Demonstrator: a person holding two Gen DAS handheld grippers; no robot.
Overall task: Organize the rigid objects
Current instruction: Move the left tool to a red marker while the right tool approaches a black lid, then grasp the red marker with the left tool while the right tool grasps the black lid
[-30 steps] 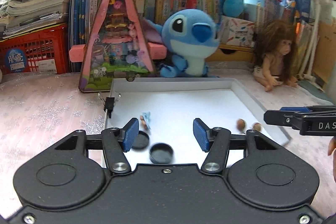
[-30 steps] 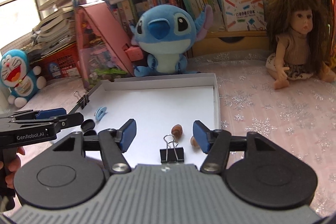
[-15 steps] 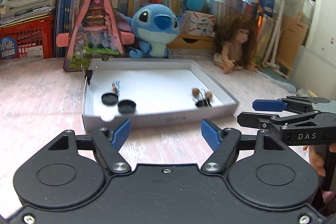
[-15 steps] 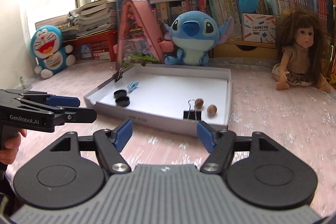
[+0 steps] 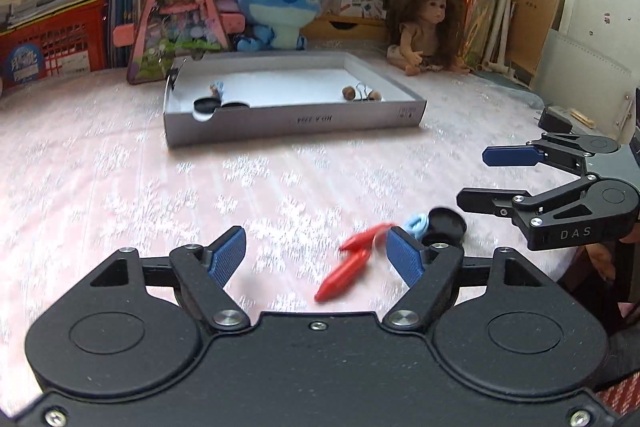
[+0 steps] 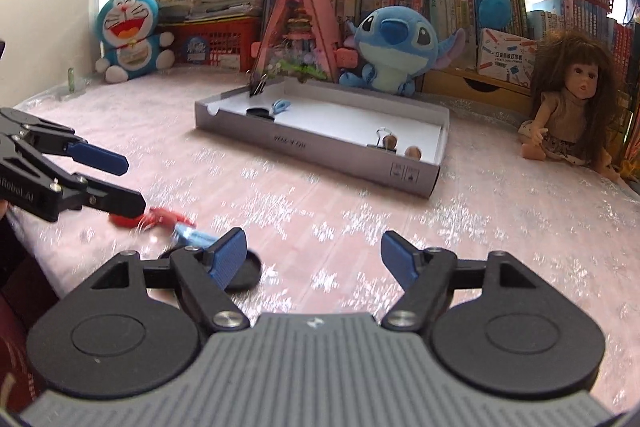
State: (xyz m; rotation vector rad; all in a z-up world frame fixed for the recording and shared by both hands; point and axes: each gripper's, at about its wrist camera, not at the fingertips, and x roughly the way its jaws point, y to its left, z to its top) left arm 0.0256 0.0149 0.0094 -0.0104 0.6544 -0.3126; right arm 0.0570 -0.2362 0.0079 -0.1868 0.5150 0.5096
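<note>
A shallow white box (image 5: 292,119) (image 6: 320,147) sits mid-table and holds two black caps (image 5: 206,105), a light blue clip (image 6: 280,105), a binder clip (image 6: 382,141) and two brown nuts (image 6: 412,151). Near the table's front edge lie a red clip (image 5: 348,273) (image 6: 160,217), a light blue clip (image 5: 418,225) (image 6: 192,235) and a black cap (image 5: 446,225) (image 6: 244,269). My left gripper (image 5: 316,259) is open and empty, with the red clip between its fingers. My right gripper (image 6: 314,257) is open and empty, beside the black cap.
At the back stand a blue plush (image 5: 280,11), a doll (image 5: 426,27), a pink triangular toy house (image 5: 176,11), a red crate (image 5: 52,43), a Doraemon plush (image 6: 128,35) and shelves of books. A binder clip (image 6: 258,85) grips the box's far left wall.
Both grippers have pulled back from the box to the table's front edge. The loose red clip, blue clip and black cap have come into view.
</note>
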